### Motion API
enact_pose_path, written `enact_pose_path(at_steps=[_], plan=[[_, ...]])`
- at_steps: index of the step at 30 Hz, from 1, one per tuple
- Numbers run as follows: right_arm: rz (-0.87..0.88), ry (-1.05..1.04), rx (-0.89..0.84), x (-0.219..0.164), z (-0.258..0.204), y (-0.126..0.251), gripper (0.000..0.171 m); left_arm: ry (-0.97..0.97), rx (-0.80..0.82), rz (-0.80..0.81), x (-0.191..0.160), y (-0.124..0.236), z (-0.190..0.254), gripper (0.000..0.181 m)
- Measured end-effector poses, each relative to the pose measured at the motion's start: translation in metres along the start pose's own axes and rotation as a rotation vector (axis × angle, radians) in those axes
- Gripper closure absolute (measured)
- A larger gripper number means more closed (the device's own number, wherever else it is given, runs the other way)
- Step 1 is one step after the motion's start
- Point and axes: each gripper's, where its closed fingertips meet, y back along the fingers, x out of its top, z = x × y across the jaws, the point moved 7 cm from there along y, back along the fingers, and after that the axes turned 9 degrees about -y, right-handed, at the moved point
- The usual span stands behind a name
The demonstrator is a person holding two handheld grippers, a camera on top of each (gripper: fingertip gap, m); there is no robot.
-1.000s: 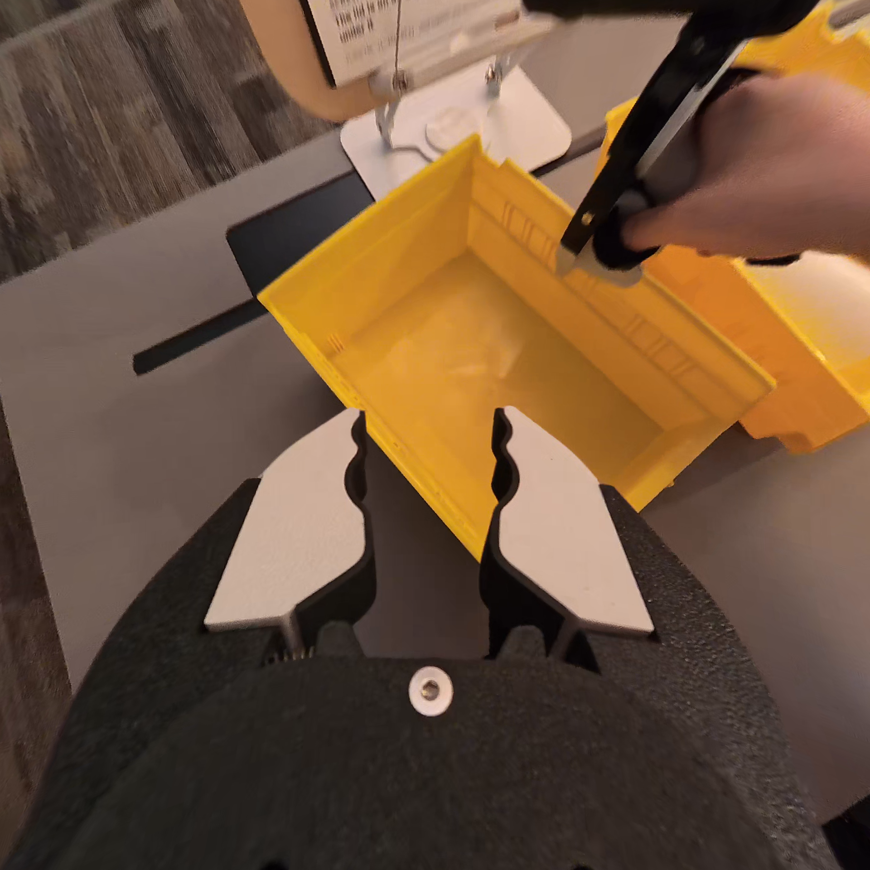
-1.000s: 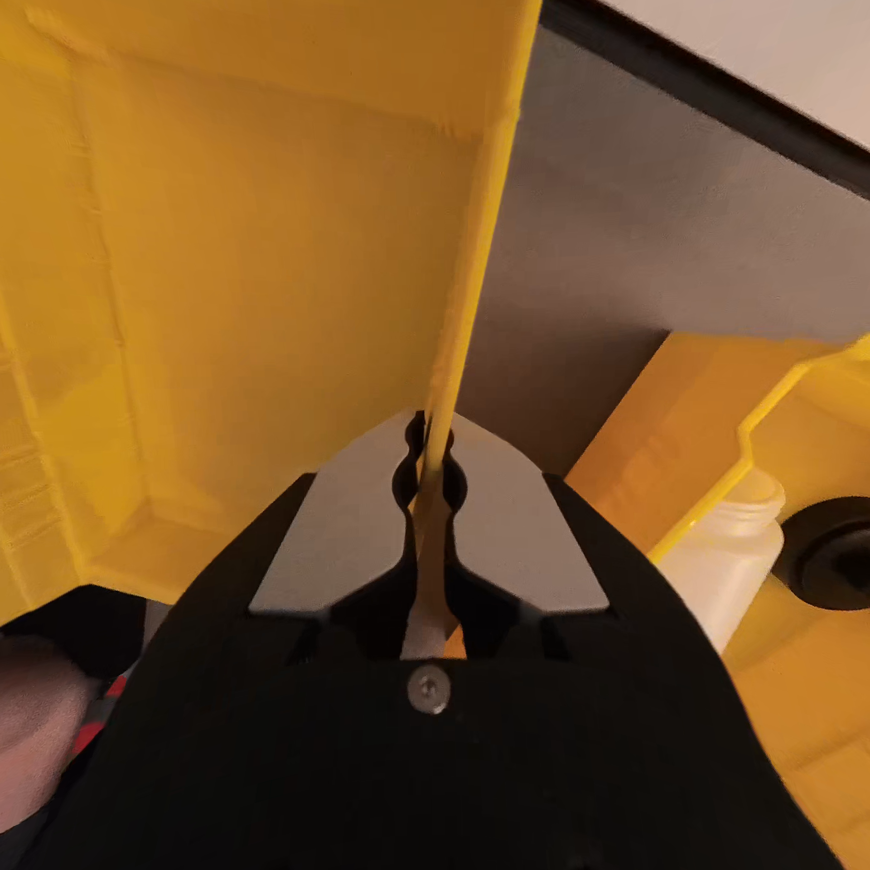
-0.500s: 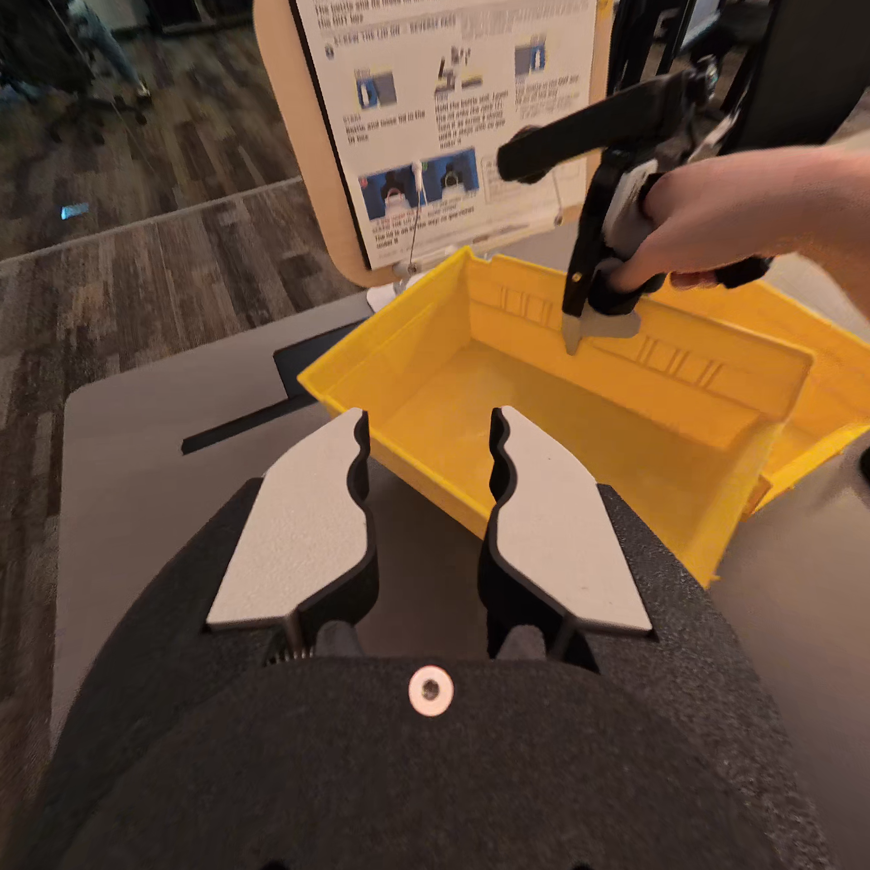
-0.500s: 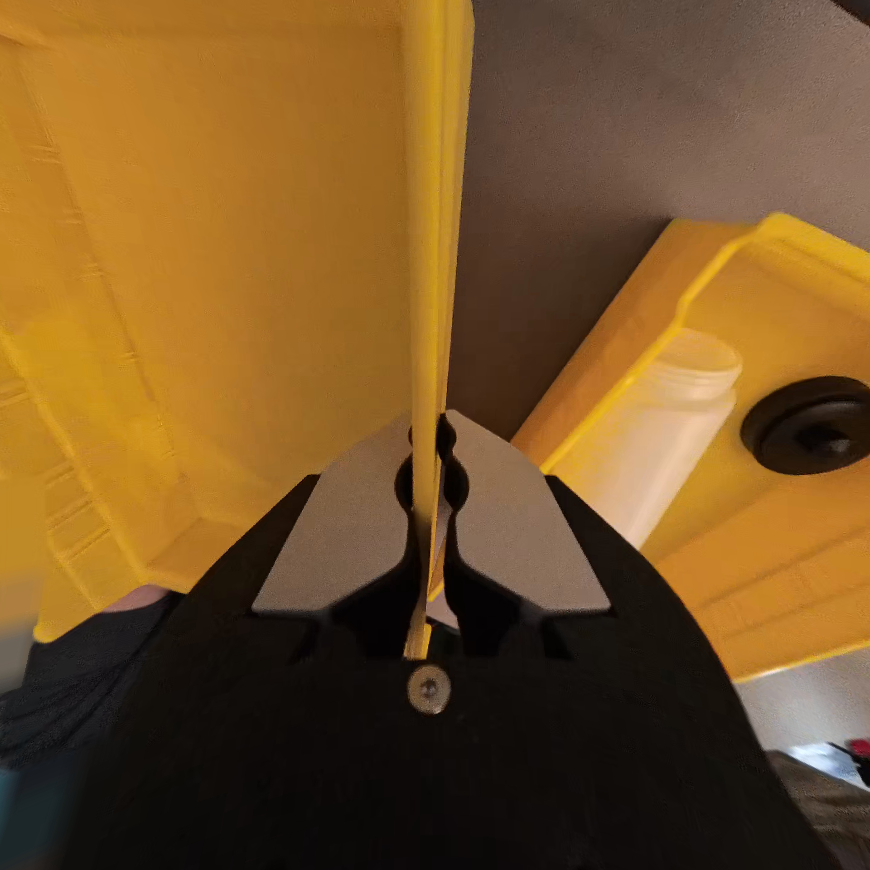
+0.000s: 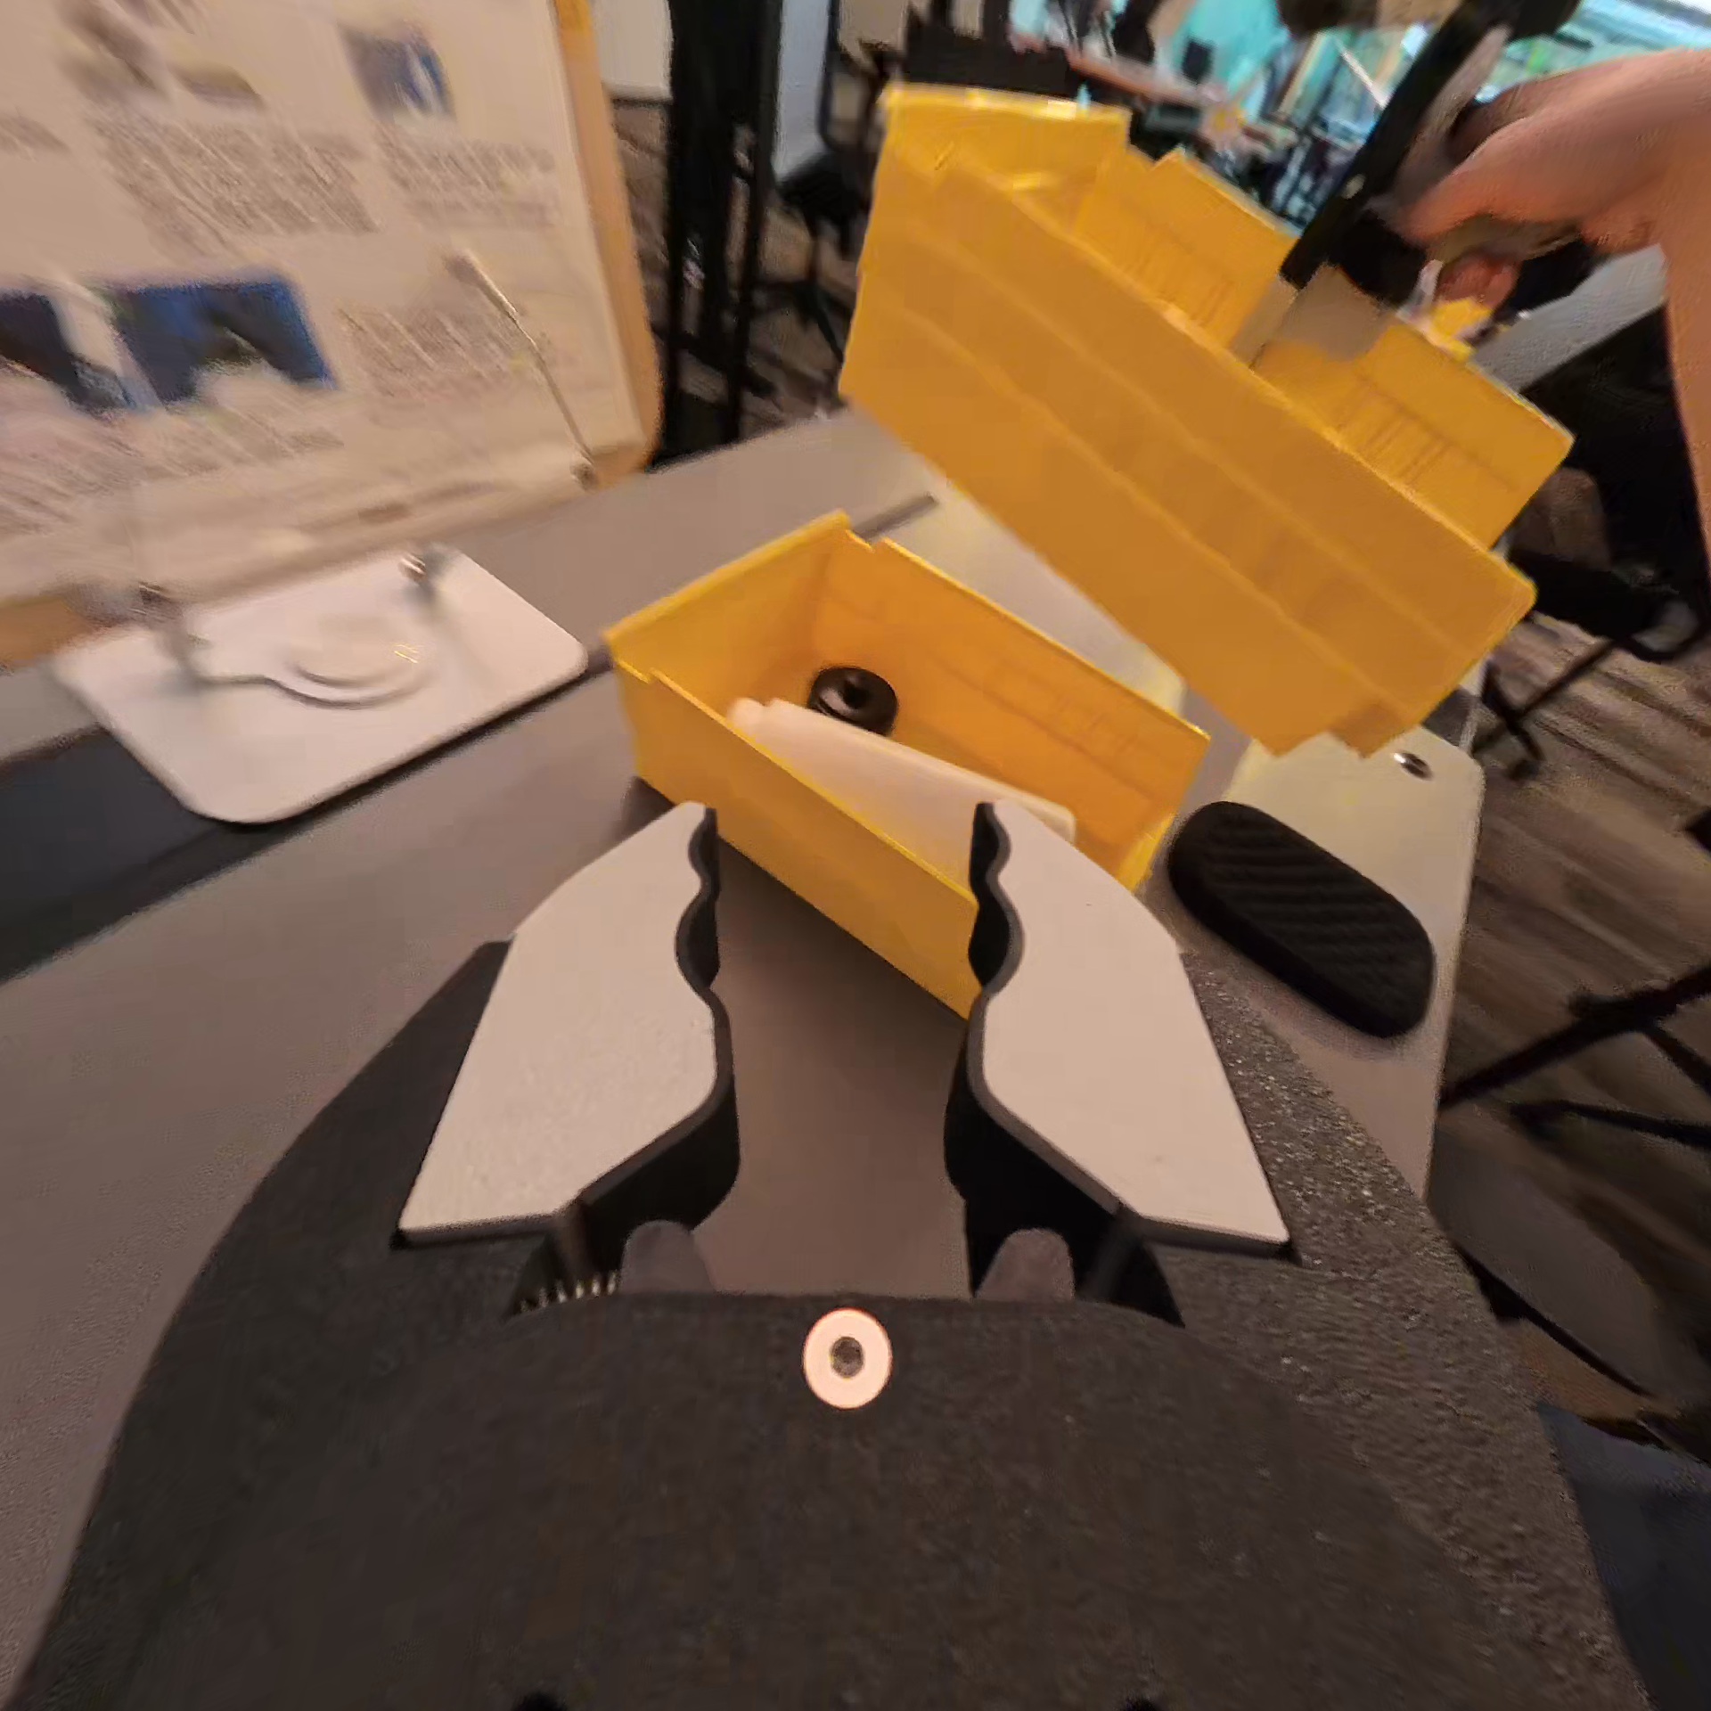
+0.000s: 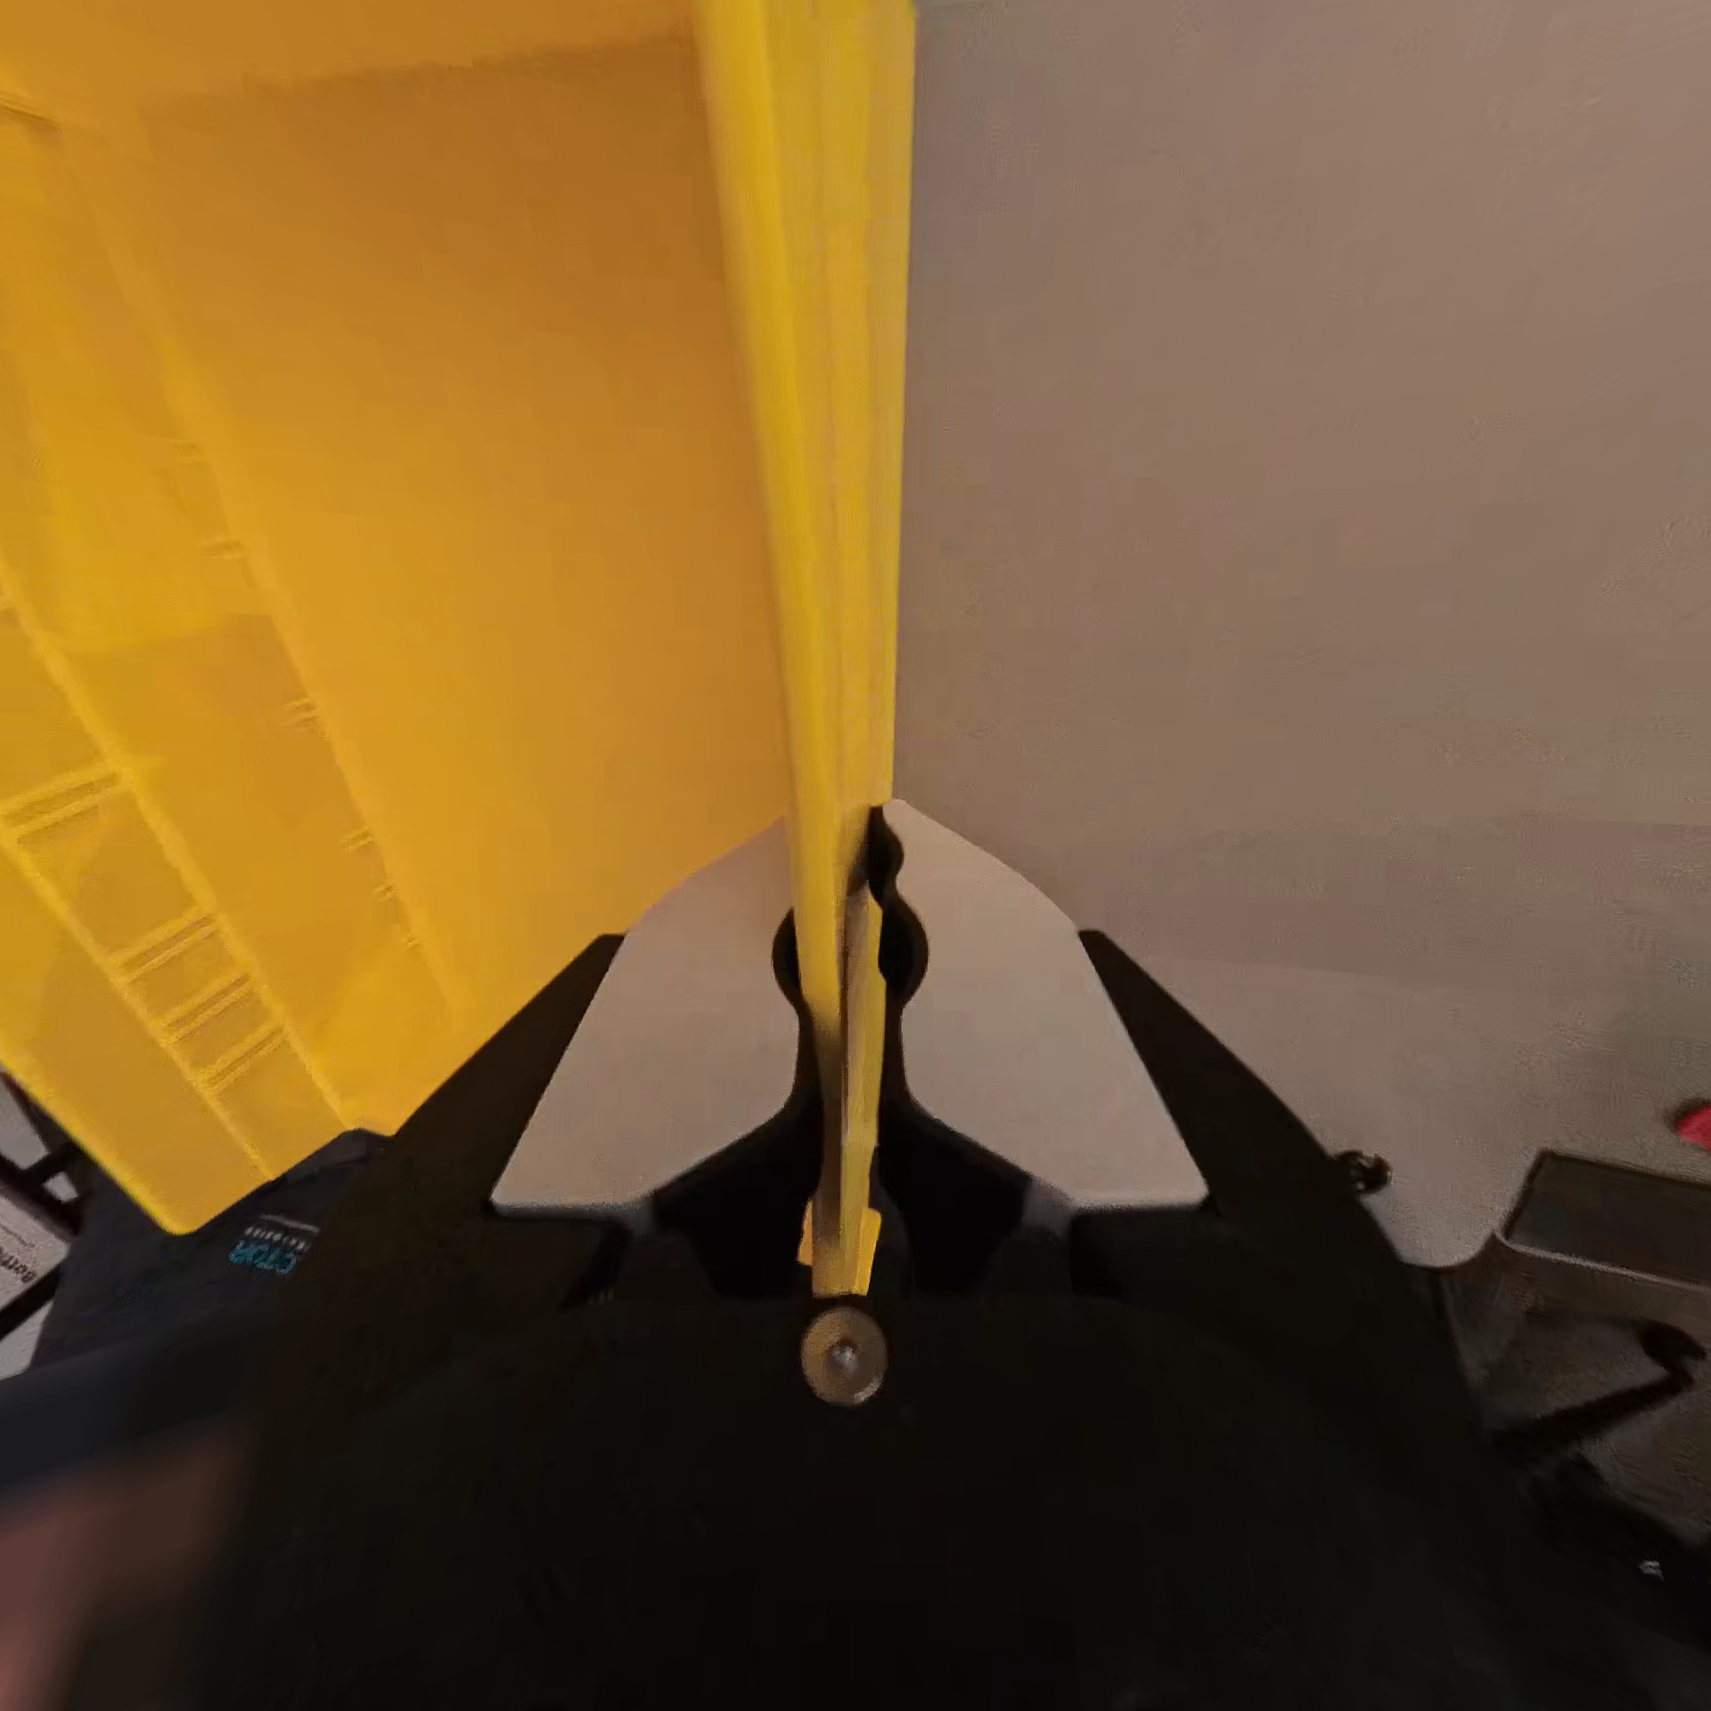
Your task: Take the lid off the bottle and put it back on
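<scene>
A white bottle (image 5: 889, 778) lies on its side in a yellow bin (image 5: 787, 815) on the grey table, with a black lid (image 5: 852, 694) beside it at the bin's far end. My left gripper (image 5: 843, 833) is open and empty, just in front of that bin. My right gripper (image 6: 847, 833) is shut on the wall of a second, empty yellow bin (image 6: 370, 463). In the left wrist view this bin (image 5: 1157, 444) hangs tilted in the air above and right of the first bin, with the right gripper (image 5: 1315, 315) at its rim.
An instruction board (image 5: 278, 278) on a white stand (image 5: 315, 704) stands at the back left. A black oval pad (image 5: 1296, 926) lies on the table right of the bin. The table's right edge (image 5: 1454, 926) is close by; chairs and floor lie beyond.
My right gripper has lifted the empty yellow bin off the table and carried it up and to the right. The bin with the bottle and lid has come into the left wrist view.
</scene>
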Motion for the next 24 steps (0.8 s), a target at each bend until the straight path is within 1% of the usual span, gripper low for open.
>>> enact_pose_path(at_steps=[2, 4, 6, 7, 9, 10, 11, 13, 14, 18, 21, 24], plan=[[0.020, -0.086, -0.018, -0.016, 0.060, 0.006, 0.164, 0.037, -0.087, -0.108, -0.020, -0.041, 0.009, 0.121], [0.028, -0.156, -0.025, -0.032, 0.110, 0.008, 0.164, 0.045, -0.131, -0.210, -0.043, -0.080, 0.020, 0.114], [0.025, -0.200, -0.022, -0.046, 0.149, 0.001, 0.164, 0.012, -0.107, -0.306, -0.064, -0.114, 0.022, 0.120], [0.019, -0.216, -0.018, -0.051, 0.165, -0.004, 0.164, 0.014, -0.098, -0.332, -0.069, -0.129, 0.021, 0.120], [-0.002, -0.241, -0.008, -0.059, 0.190, -0.018, 0.164, 0.082, -0.113, -0.341, -0.065, -0.151, 0.019, 0.120], [-0.013, -0.251, -0.006, -0.061, 0.201, -0.026, 0.163, 0.111, -0.115, -0.369, -0.061, -0.161, 0.018, 0.120], [-0.023, -0.257, -0.005, -0.061, 0.209, -0.034, 0.163, 0.120, -0.105, -0.443, -0.060, -0.170, 0.015, 0.119], [-0.036, -0.258, 0.002, -0.059, 0.219, -0.051, 0.162, 0.114, -0.073, -0.652, -0.063, -0.187, 0.009, 0.116], [-0.042, -0.255, 0.005, -0.057, 0.221, -0.060, 0.162, 0.141, -0.084, -0.745, -0.064, -0.194, 0.007, 0.111], [-0.076, -0.231, 0.035, -0.043, 0.211, -0.093, 0.160, 0.335, -0.179, -1.010, -0.070, -0.208, 0.002, 0.130], [-0.082, -0.207, 0.051, -0.028, 0.189, -0.112, 0.159, 0.467, -0.189, -1.098, -0.070, -0.210, -0.006, 0.150], [-0.083, -0.175, 0.018, -0.013, 0.165, -0.129, 0.162, 0.539, -0.167, -1.111, -0.070, -0.201, -0.020, 0.162]])
